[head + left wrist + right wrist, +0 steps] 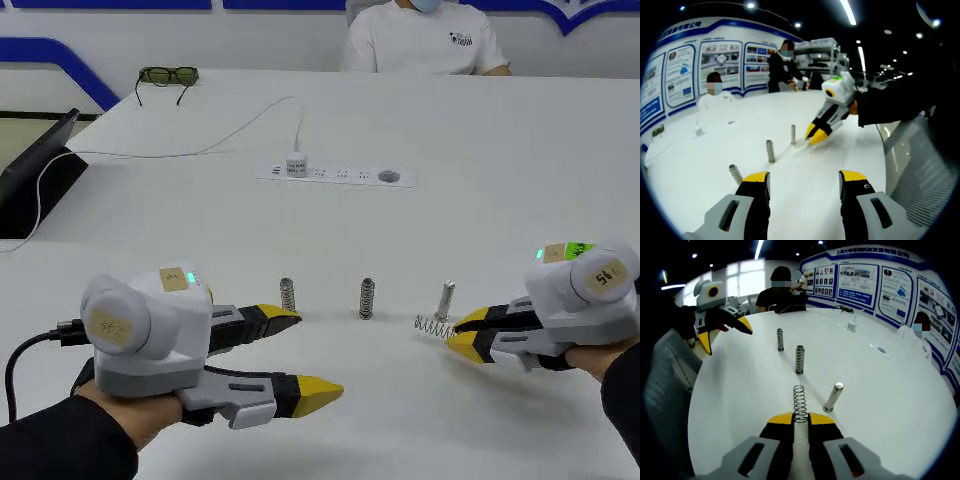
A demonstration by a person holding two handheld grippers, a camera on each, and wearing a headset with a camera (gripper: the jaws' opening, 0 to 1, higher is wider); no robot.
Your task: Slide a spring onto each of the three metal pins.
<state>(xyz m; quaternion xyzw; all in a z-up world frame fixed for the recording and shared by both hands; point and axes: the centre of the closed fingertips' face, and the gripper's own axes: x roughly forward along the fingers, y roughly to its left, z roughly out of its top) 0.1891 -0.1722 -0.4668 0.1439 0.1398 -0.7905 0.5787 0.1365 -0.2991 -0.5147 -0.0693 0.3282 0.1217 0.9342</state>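
Two of three done: springs seated on first pin (288,293) and middle pin (367,298), frame centre. Third pin (445,299) bare. Right gripper (458,335) pinches last spring (430,323) just beside it. Left gripper (318,352) wide apart, empty, lower left.

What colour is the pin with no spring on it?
The pin is silver, clearest in the right gripper view.

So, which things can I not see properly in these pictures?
Head view: pins inside the left upright coil spring and middle upright coil spring; coils cover them.
Right gripper view: near end of thin loose wire spring, hidden between right gripper tips.
Head view: black slanted device, cut by left edge.
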